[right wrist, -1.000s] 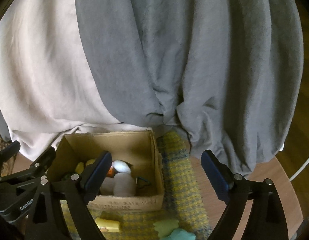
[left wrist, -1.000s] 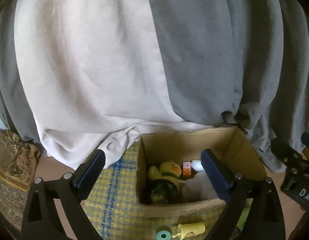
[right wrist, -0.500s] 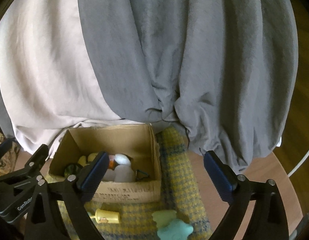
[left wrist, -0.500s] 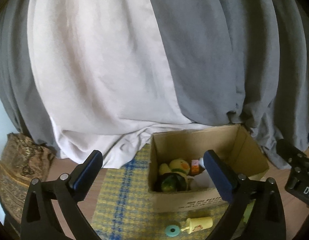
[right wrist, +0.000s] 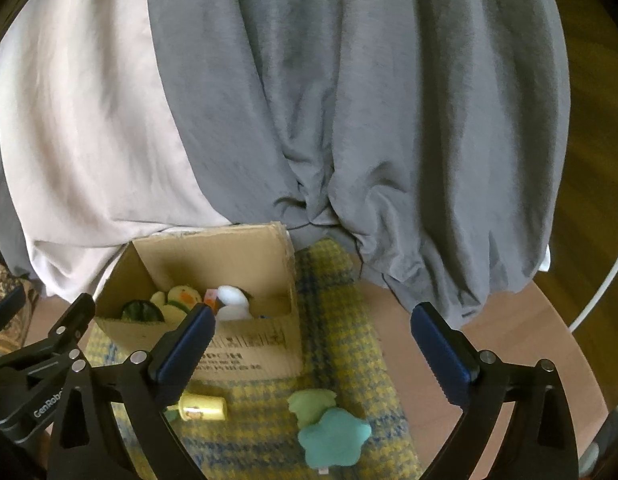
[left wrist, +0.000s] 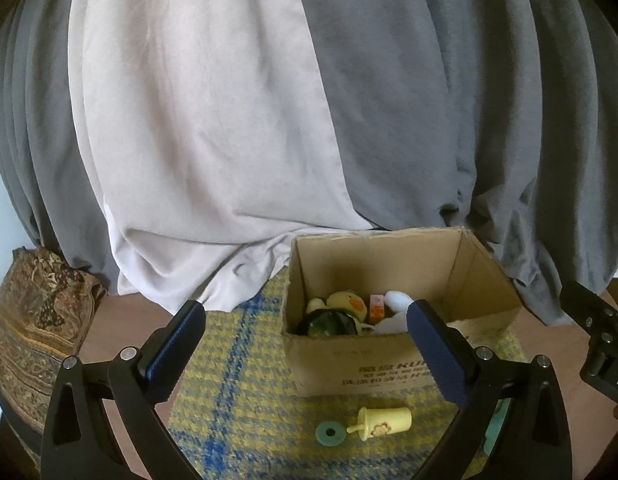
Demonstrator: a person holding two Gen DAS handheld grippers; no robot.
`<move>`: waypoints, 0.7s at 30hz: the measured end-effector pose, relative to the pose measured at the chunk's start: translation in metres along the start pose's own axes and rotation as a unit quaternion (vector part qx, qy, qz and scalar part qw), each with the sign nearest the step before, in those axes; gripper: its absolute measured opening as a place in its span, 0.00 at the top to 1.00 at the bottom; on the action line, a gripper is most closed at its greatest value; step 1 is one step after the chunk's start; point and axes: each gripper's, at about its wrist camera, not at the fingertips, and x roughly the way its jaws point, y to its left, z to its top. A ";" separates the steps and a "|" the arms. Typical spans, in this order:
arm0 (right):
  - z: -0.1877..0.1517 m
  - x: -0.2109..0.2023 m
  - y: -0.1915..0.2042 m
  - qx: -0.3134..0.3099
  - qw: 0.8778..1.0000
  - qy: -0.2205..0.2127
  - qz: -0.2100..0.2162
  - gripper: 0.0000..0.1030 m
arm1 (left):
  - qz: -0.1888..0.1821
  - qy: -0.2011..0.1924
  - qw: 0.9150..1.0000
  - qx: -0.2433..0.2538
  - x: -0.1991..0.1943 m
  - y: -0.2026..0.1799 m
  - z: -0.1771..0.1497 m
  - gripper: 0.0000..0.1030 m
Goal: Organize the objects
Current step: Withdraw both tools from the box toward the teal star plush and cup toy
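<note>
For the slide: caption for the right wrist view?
Open right gripper above star plush and yellow cup, toy-filled box behind.

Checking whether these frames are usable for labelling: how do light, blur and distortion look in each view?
Left wrist view: fisheye bends the curtains outward, corners dark; the cardboard box interior is shadowed, its toys dim; the yellow toy cup is fairly sharp. Right wrist view: same bulging; the teal star plush looks soft; box print is unreadable.

I see a matt corrugated cardboard box on a rough woven wool mat; soft grey cloth curtains behind; a glossy plastic toy cup; smooth wooden floor.
</note>
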 end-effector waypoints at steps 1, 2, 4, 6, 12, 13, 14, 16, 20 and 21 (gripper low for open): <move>-0.002 -0.001 -0.001 0.001 1.000 0.000 0.000 0.04 | -0.001 -0.001 1.000 -0.001 -0.002 -0.001 -0.001 0.00; -0.004 -0.002 -0.003 0.002 1.000 0.000 0.000 0.04 | -0.002 -0.002 1.000 -0.001 -0.003 -0.002 -0.003 0.00; -0.008 -0.004 -0.006 0.003 1.000 0.001 -0.001 0.04 | -0.004 -0.003 1.000 -0.001 -0.006 -0.003 -0.007 0.00; -0.012 -0.005 -0.009 0.004 1.000 0.003 -0.002 0.04 | -0.006 -0.005 1.000 -0.001 -0.008 -0.006 -0.011 0.00; -0.028 -0.004 -0.019 0.011 1.000 0.013 -0.006 0.04 | -0.008 -0.004 1.000 0.004 -0.010 -0.013 -0.025 0.00; -0.032 -0.004 -0.021 0.013 1.000 0.015 -0.008 0.04 | -0.007 -0.005 1.000 0.006 -0.011 -0.014 -0.027 0.00; -0.034 -0.003 -0.023 0.013 1.000 0.017 -0.009 0.04 | -0.006 -0.005 1.000 0.008 -0.011 -0.016 -0.031 0.00; -0.040 -0.001 -0.027 0.015 1.000 0.023 -0.009 0.04 | -0.005 -0.006 1.000 0.010 -0.012 -0.019 -0.037 0.00; -0.053 0.005 -0.031 0.019 0.999 0.036 -0.009 0.04 | -0.002 -0.005 1.000 0.012 -0.012 -0.022 -0.047 0.00; -0.056 0.006 -0.032 0.020 0.999 0.039 -0.009 0.04 | 0.000 -0.004 1.000 0.013 -0.012 -0.023 -0.050 0.00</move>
